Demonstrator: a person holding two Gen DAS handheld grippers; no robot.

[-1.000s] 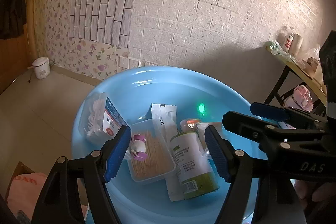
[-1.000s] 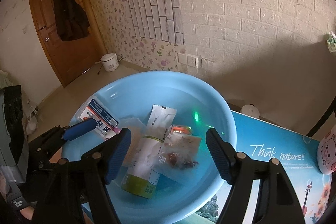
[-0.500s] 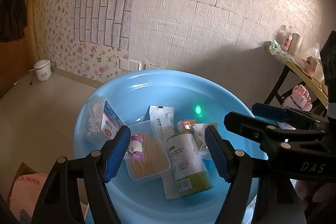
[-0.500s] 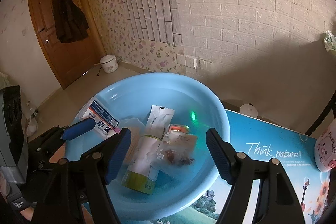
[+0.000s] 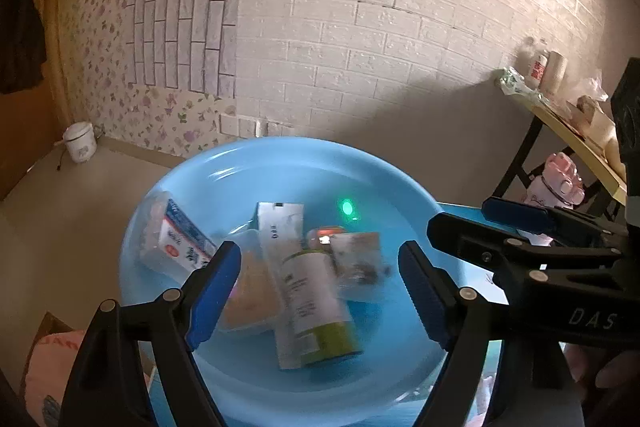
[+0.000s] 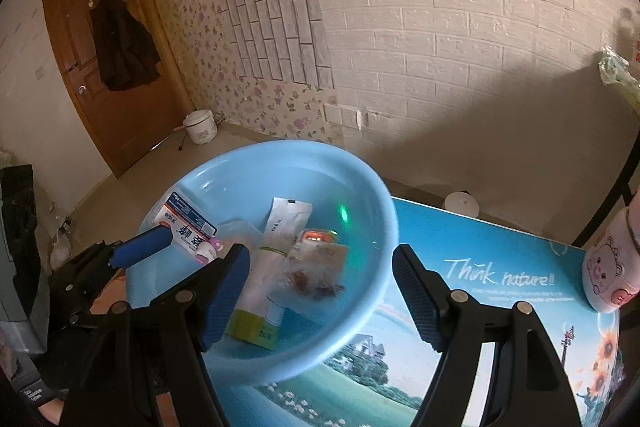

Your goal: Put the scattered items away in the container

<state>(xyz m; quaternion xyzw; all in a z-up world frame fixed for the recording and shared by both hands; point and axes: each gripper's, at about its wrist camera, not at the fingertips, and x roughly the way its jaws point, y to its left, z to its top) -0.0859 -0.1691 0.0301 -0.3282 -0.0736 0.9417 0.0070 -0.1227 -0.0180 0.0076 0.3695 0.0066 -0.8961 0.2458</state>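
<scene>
A light blue basin (image 5: 280,163) (image 6: 288,163) sits at the left end of the table. In it lie a cotton-swab pack (image 5: 176,239) (image 6: 184,223), a clear box of sticks (image 5: 248,291), a white sachet (image 5: 280,223) (image 6: 286,217), a green-based bottle (image 5: 312,303) (image 6: 260,307) and a clear snack bag (image 5: 356,263) (image 6: 316,267). My left gripper (image 5: 320,291) hovers above the basin's near side, its jaws opening with nothing pressed between them. My right gripper (image 6: 320,295) stands open over the basin's right rim, empty. Each gripper shows in the other's view: right gripper (image 5: 516,215), left gripper (image 6: 140,251).
A landscape-print mat (image 6: 500,279) covers the table to the right of the basin. A pink piggy cup (image 6: 608,267) stands at its right end. A rice cooker (image 6: 200,127) is on the floor by the wall, and a cluttered side table (image 5: 568,131) is at far right.
Both views have drawn back and upward, so the basin looks smaller and farther. The left jaws stand a little wider. The items stay in the basin.
</scene>
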